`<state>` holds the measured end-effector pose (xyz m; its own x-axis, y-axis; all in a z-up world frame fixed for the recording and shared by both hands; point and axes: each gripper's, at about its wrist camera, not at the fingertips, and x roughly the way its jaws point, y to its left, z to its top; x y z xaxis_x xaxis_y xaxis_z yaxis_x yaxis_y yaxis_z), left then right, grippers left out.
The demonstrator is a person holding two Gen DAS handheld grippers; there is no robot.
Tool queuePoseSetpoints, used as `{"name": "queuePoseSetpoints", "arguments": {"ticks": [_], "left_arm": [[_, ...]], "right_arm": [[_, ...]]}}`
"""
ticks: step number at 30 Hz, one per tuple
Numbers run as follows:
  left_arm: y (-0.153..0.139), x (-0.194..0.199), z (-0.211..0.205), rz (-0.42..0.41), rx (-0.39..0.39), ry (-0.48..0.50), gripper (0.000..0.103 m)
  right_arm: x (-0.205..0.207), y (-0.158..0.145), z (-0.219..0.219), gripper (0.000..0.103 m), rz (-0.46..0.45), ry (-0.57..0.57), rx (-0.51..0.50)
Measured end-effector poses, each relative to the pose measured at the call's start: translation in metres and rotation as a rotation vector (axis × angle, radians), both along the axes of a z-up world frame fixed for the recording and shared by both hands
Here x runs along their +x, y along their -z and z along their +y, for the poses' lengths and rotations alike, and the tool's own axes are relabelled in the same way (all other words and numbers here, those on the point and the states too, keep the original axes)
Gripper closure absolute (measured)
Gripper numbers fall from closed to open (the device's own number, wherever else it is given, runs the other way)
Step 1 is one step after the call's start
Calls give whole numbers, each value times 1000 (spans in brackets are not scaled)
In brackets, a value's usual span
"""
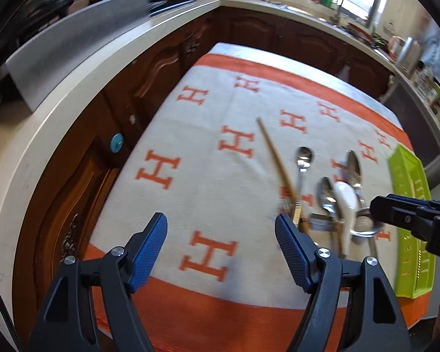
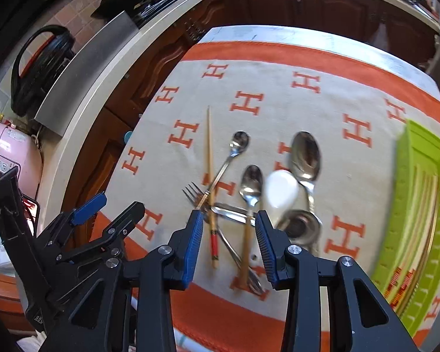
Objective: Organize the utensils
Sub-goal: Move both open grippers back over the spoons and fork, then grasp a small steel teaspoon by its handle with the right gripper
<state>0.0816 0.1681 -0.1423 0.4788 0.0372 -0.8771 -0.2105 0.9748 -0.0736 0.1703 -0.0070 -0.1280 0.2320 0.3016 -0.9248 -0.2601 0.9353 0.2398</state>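
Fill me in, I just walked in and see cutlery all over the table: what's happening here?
A person with a gripper in each hand is sorting utensils. A pile of spoons, a fork and a chopstick lies on the orange-and-white cloth; the green tray waits beside it. The right gripper hovers open above the pile, and the left gripper is open over bare cloth. Neither holds anything.

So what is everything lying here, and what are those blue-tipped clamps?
Wooden chopstick: one visible, tan, left of pile.
Steel spoons: three, silver, mid-cloth.
White ceramic spoon: one, among them.
Steel fork: one, silver, under the chopstick.
Round steel ladle: one, nearest edge.
Slotted plastic tray: one, lime green, right.
H-patterned cloth: one, cream and orange, over table.
Left gripper: black, blue pads, open, empty.
Right gripper: same, open over the pile.
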Motion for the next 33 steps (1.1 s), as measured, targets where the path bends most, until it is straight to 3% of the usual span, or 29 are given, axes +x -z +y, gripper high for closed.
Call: {"name": "queuePoseSetpoints", "arguments": {"ticks": [5, 10, 15, 19, 25, 33], "left_arm": [[15, 9, 29, 37, -17, -56, 29], [25, 12, 33, 63, -51, -55, 29], [33, 14, 28, 85, -47, -38, 29], [35, 15, 27, 93, -49, -37, 29], [35, 21, 31, 105, -93, -43, 29], [30, 55, 29, 111, -255, -41, 29]], "right_arm": [[34, 27, 32, 65, 36, -18, 15], [68, 67, 38, 80, 142, 41, 50], [86, 94, 34, 83, 206, 92, 96], [91, 109, 35, 92, 238, 108, 110], [90, 113, 36, 98, 235, 120, 144], [82, 93, 19, 101, 203, 143, 212]]}}
